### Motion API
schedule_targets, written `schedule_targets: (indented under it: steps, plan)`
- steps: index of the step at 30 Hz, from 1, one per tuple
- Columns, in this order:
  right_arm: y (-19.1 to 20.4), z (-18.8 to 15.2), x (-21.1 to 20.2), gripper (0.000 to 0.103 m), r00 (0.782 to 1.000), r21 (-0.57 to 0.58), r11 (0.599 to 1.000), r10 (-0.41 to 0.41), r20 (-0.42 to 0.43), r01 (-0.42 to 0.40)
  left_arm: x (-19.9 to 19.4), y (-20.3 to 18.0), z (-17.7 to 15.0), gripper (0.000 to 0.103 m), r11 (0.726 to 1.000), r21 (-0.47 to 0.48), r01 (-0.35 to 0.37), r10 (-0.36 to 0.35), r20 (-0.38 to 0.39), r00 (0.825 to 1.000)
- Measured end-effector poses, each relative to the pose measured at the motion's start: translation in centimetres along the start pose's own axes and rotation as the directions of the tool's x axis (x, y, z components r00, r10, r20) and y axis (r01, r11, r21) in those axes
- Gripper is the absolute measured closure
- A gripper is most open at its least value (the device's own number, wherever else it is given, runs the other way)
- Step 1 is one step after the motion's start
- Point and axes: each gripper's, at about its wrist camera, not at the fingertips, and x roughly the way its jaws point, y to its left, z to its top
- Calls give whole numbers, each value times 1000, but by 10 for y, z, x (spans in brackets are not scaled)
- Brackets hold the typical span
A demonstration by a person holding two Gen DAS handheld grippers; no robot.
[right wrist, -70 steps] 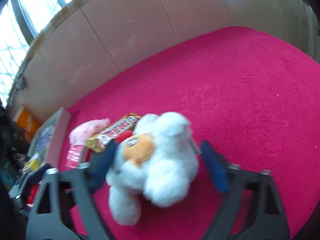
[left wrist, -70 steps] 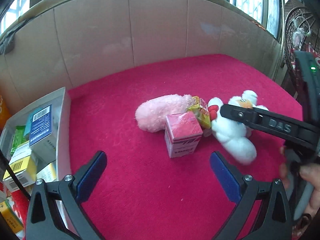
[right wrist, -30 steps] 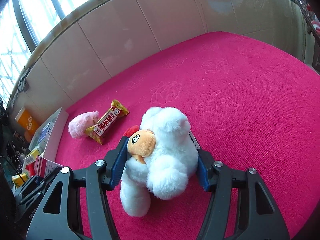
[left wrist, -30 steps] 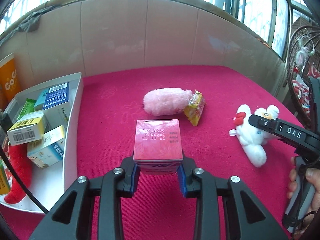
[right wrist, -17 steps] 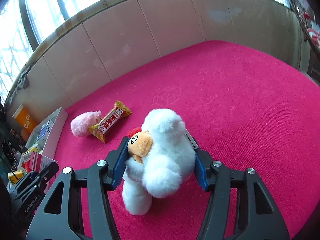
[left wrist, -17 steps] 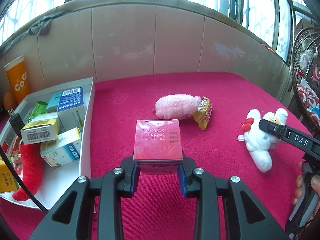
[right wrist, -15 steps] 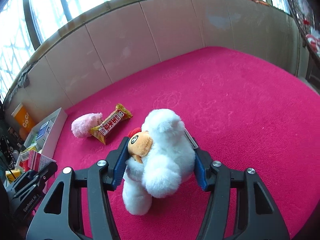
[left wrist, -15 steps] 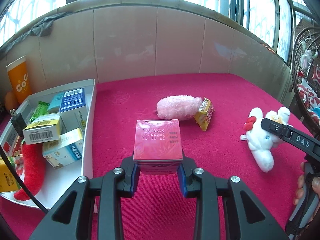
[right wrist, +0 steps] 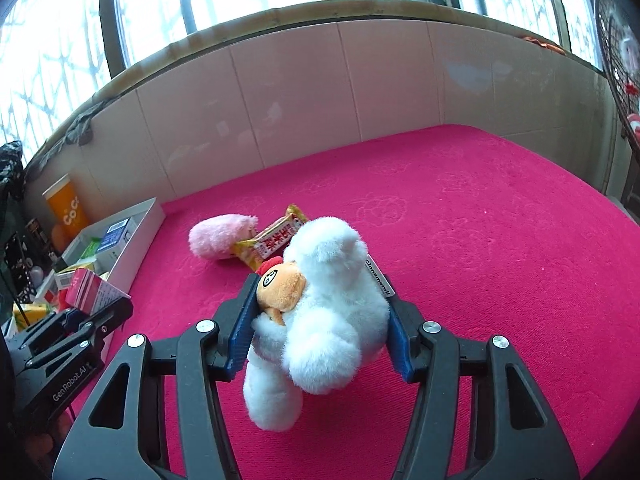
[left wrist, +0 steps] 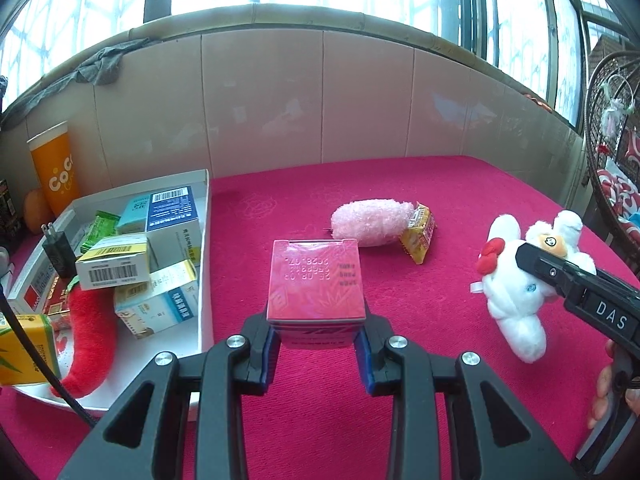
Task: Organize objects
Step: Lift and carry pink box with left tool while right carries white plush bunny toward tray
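Note:
My left gripper (left wrist: 317, 350) is shut on a pink carton (left wrist: 316, 284) and holds it above the red cloth, just right of the white tray (left wrist: 205, 240). My right gripper (right wrist: 319, 336) is shut on a white plush toy (right wrist: 332, 312) with an orange face and holds it off the cloth; the toy also shows in the left wrist view (left wrist: 516, 280). A pink fuzzy toy (left wrist: 370, 222) and a yellow snack bar (left wrist: 419, 232) lie together further back on the cloth. The carton in the left gripper shows in the right wrist view (right wrist: 94, 290).
The tray holds several boxes, a red plush chili (left wrist: 90, 336) and a black plug (left wrist: 58, 250). An orange cup (left wrist: 54, 168) stands behind it. A beige tiled wall (left wrist: 320, 100) bounds the back. A wicker chair (left wrist: 612, 140) is at the right.
Both grippers closed on their objects and lifted them. Over the last second both have risen and drawn back a little; the left one has shifted slightly toward the tray.

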Motion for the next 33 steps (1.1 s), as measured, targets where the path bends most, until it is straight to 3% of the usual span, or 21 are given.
schedule_targets:
  steps: [33]
  plan:
    - [50, -14, -12, 47, 999, -122, 992, 15, 35, -11, -34, 36, -12, 71, 997, -33, -63, 65, 80, 995]
